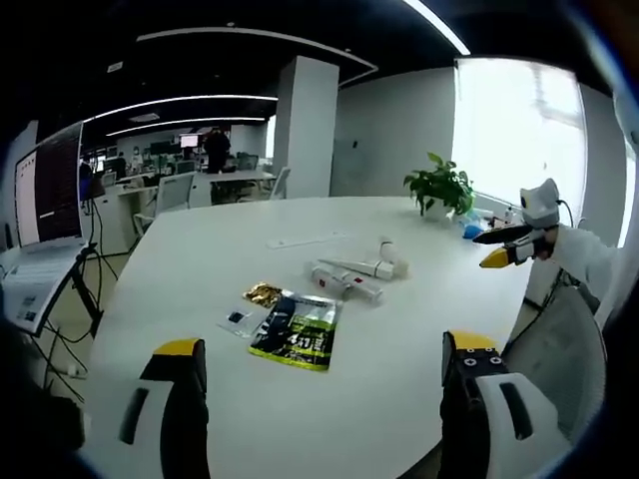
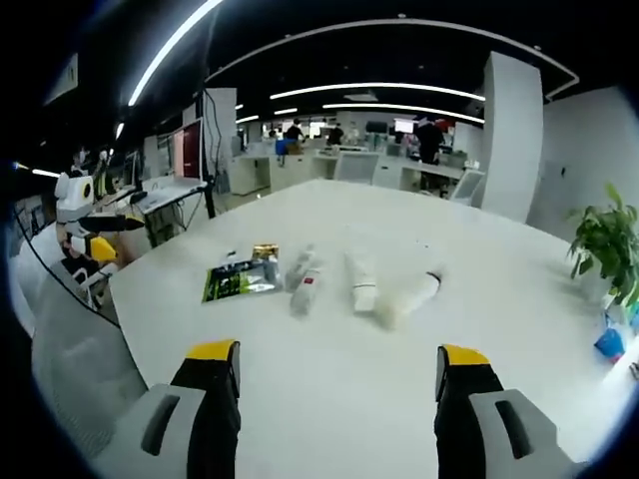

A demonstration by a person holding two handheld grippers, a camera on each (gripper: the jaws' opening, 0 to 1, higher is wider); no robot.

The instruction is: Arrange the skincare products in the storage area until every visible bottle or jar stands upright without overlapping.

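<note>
Fingers of both our grippers, left gripper [image 1: 319,384] and right gripper [image 2: 337,384], gape empty at opposite edges of the white tabletop [image 2: 329,329], the toppled white skincare tubes [image 2: 361,281] lying mid-tabletop, long axes pointing toward the nearer right one.

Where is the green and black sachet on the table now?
In the left gripper view the green and black sachet lies flat on the white table, beside a small gold packet, with the lying white tubes just beyond.

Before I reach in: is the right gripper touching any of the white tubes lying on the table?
Apart. The right gripper view shows the right gripper open, with bare white table between its jaws and the nearest lying white tube.
</note>
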